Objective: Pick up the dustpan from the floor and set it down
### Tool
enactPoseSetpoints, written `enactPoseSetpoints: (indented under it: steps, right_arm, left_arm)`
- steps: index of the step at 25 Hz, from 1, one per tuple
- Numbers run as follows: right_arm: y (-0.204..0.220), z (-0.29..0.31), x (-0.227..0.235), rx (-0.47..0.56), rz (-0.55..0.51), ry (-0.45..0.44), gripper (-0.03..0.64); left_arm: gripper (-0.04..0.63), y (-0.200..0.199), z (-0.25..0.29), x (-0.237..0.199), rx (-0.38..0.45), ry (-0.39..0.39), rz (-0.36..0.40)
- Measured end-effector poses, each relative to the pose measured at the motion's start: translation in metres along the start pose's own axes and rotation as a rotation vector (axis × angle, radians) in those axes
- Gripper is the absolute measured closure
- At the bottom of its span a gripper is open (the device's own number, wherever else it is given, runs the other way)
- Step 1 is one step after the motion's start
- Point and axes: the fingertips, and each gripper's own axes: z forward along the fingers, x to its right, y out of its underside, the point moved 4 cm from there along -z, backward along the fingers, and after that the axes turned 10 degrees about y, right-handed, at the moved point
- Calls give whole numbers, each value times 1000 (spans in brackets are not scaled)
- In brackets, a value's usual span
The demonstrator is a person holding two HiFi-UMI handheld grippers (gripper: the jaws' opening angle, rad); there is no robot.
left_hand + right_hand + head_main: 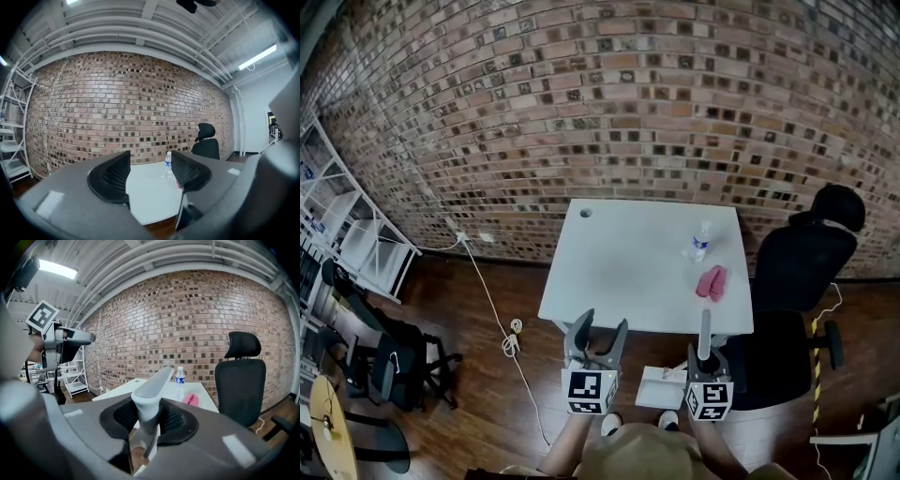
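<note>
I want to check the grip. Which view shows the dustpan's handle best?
The right gripper view: the light grey plastic dustpan handle fills its centre, clamped in the right gripper. The head view shows it small, rising from that gripper, with the white pan below. In the left gripper view I cannot make it out.

We see a white table standing on a dark wooden floor, its far edge close to a brick wall. A bottle stands upright on the table, toward its right side. A pink cloth lies near the bottle, on our side of it. A small round hole sits at the top's far left corner.

On the floor, a white cable runs from the wall's foot past the table's left side, with a small coil on it. A black office chair stands just beside the table's right edge. At the left we find a white rack by the wall and a dark chair nearer us.
</note>
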Motion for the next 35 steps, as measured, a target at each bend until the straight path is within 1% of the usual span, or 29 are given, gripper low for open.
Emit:
enactPoseSetpoints:
  steps: [6,12,17,19,24,28,35]
  right_arm:
    - [48,25,-4,-108,-45,-32,522]
    - [91,56,-14,-189,-84,-67,522]
    - [122,81,-16,-268,-96,-66,521]
    - [133,91,-17,-295,-102,-78,520]
    - [152,112,-16,-350,-147,-143,520]
    - [152,125,-19,-353,-135,-166,522]
    - [155,144,-22,-379,-140,-196,517]
  left_arm:
    - [342,4,0,-6,-23,-9,-12]
    - [342,9,1,-6,-42,-13,-13]
    - [342,10,2,-4,-50,-11,-14]
    - [342,11,1,-5,-55,-14,-12]
    - [342,13,2,-3,-67,-21,-8]
    - [342,16,2,-6,-81,-23,11]
    - [342,24,1,-4,-99,-26,-11]
